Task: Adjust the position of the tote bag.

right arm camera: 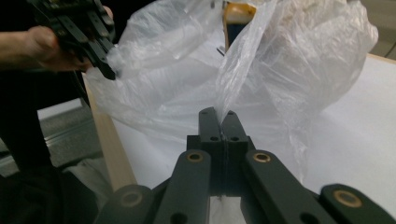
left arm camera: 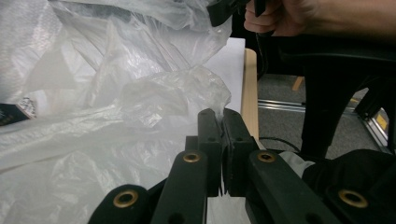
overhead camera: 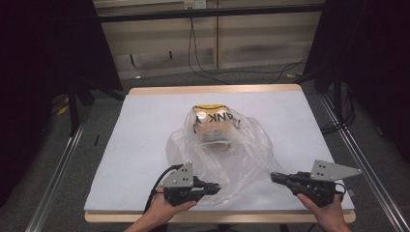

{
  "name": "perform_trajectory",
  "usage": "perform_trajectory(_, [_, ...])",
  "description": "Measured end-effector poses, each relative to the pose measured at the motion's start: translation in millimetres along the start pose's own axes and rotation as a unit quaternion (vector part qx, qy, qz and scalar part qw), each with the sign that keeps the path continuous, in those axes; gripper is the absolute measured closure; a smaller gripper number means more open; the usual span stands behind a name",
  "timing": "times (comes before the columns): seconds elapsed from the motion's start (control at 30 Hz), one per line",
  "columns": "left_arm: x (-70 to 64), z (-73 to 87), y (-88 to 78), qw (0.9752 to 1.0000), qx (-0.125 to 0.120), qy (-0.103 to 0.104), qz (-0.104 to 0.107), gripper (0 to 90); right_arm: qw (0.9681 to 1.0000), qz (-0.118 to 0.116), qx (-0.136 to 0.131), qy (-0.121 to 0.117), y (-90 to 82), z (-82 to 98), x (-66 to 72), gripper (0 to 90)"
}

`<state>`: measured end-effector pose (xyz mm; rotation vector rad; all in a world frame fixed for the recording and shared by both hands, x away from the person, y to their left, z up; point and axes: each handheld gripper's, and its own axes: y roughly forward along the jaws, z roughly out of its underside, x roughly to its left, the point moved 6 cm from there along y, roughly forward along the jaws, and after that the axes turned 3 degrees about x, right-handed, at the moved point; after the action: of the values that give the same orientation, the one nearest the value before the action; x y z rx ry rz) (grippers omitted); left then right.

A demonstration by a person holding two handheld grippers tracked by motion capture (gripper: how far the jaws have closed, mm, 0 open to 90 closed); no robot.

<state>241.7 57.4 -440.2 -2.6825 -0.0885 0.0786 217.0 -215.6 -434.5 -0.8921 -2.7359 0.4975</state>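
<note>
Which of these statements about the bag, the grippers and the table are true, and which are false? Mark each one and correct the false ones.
1. Both grippers are shut on the bag. True: the left gripper and the right gripper each pinch its film.
2. The bag is opaque black. False: it is clear plastic.
3. A yellow box sits inside the bag. True.
4. The bag lies on the floor. False: it rests on the table.
5. The right gripper points away from the bag. False: it points toward it.
</note>
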Motion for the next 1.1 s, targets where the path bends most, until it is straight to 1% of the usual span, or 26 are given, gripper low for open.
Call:
perform_trajectory(0.03, [0.7, -2.0, -2.0, 1.0, -0.001, 0.004, -0.001, 88.1, 1.0, 0.001, -0.007, 0.0, -0.6, -2.8, -0.8, 90.0])
perform_trajectory(0.07, [1.1, -4.8, -3.4, 1.0, -0.006, 0.006, -0.004, 88.1, 1.0, 0.005, -0.006, -0.005, -1.0, -4.9, -1.5, 90.0])
perform_trajectory(0.1, [1.3, -7.1, -5.7, 0.9999, -0.006, 0.008, -0.003, 88.2, 0.9999, 0.009, -0.006, -0.007, -1.5, -7.0, -2.3, 90.0])
perform_trajectory(0.13, [2.5, -10.0, -7.4, 0.9999, -0.008, 0.009, -0.009, 88.2, 0.9999, 0.011, -0.01, -0.009, -2.0, -9.8, -3.6, 90.0])
perform_trajectory(0.2, [4.1, -16.4, -9.1, 0.9999, -0.013, 0.007, -0.008, 88.1, 0.9998, 0.008, -0.016, -0.012, -1.2, -16.1, -5.1, 90.0])
perform_trajectory(0.23, [5.1, -19.5, -9.8, 0.9998, -0.014, 0.011, -0.011, 88.1, 0.9996, 0.012, -0.021, -0.016, -0.2, -19.7, -6.2, 90.0])
perform_trajectory(0.27, [5.5, -22.7, -10.4, 0.9997, -0.02, 0.01, -0.011, 88.1, 0.9995, 0.007, -0.026, -0.016, 1.1, -22.8, -6.0, 90.0])
perform_trajectory(0.3, [6.0, -25.7, -11.3, 0.9995, -0.026, 0.01, -0.012, 88.1, 0.9994, 0.004, -0.027, -0.021, 1.9, -25.2, -6.0, 90.0])
perform_trajectory(0.33, [6.9, -27.9, -13.5, 0.9994, -0.023, 0.014, -0.022, 88.2, 0.9994, 0.003, -0.028, -0.022, 3.5, -27.1, -5.2, 90.0])
perform_trajectory(0.37, [6.6, -30.6, -14.1, 0.9992, -0.035, 0.013, -0.013, 88.1, 0.9993, 0.004, -0.028, -0.027, 4.0, -29.0, -4.8, 90.0])
perform_trajectory(0.4, [7.6, -32.1, -15.9, 0.9991, -0.037, 0.014, -0.014, 88.2, 0.9992, 0.003, -0.029, -0.028, 4.5, -30.9, -4.5, 90.0])
perform_trajectory(0.43, [9.0, -33.6, -17.5, 0.9989, -0.039, 0.014, -0.019, 88.1, 0.9991, -0.001, -0.033, -0.028, 5.0, -33.4, -4.1, 90.0])
perform_trajectory(0.53, [14.7, -39.3, -24.9, 0.9982, -0.054, 0.01, -0.024, 88.2, 0.9986, -0.001, -0.043, -0.031, 4.1, -42.6, -5.1, 90.0])
perform_trajectory(0.57, [16.2, -41.4, -27.5, 0.9979, -0.057, 0.009, -0.028, 88.2, 0.9984, 0.003, -0.044, -0.035, 3.7, -46.3, -6.0, 90.0])
perform_trajectory(0.63, [18.3, -45.3, -31.4, 0.9976, -0.059, 0.012, -0.034, 88.2, 0.9979, 0.005, -0.05, -0.042, 3.5, -54.1, -7.6, 90.0])
perform_trajectory(0.67, [19.0, -47.6, -33.5, 0.9971, -0.066, 0.009, -0.036, 88.1, 0.9978, 0.006, -0.05, -0.044, 3.7, -57.3, -8.4, 90.0])
perform_trajectory(0.7, [20.3, -49.4, -35.9, 0.997, -0.068, 0.012, -0.036, 88.2, 0.9976, 0.008, -0.051, -0.047, 4.0, -60.3, -9.5, 90.0])
perform_trajectory(0.73, [21.6, -50.9, -37.7, 0.9967, -0.07, 0.013, -0.039, 88.2, 0.9973, 0.004, -0.055, -0.048, 4.4, -63.1, -10.1, 90.0])
perform_trajectory(0.77, [23.5, -52.3, -39.4, 0.9965, -0.07, 0.015, -0.043, 88.2, 0.9973, 0.007, -0.055, -0.049, 4.6, -65.1, -11.0, 90.0])
perform_trajectory(0.83, [25.0, -53.2, -41.1, 0.9963, -0.071, 0.014, -0.046, 88.2, 0.997, 0.004, -0.058, -0.05, 5.0, -67.7, -11.8, 90.0])
perform_trajectory(0.87, [26.1, -54.1, -42.5, 0.9961, -0.075, 0.011, -0.046, 88.2, 0.9966, 0.005, -0.064, -0.051, 5.8, -70.3, -12.5, 90.0])
perform_trajectory(0.9, [28.7, -56.4, -46.2, 0.9953, -0.081, 0.01, -0.052, 88.1, 0.9963, 0.003, -0.066, -0.055, 6.5, -71.4, -12.4, 90.0])
perform_trajectory(1.0, [29.4, -58.8, -50.3, 0.995, -0.085, 0.011, -0.05, 88.2, 0.9962, 0.002, -0.065, -0.058, 6.7, -72.8, -12.1, 90.0])
perform_trajectory(1.03, [30.0, -61.9, -55.2, 0.9943, -0.089, 0.015, -0.056, 88.1, 0.996, 0.006, -0.067, -0.058, 6.4, -74.1, -13.4, 90.0])
perform_trajectory(1.1, [28.5, -66.0, -61.4, 0.9932, -0.099, 0.015, -0.06, 88.1, 0.996, 0.01, -0.07, -0.055, 4.5, -75.4, -15.4, 90.0])
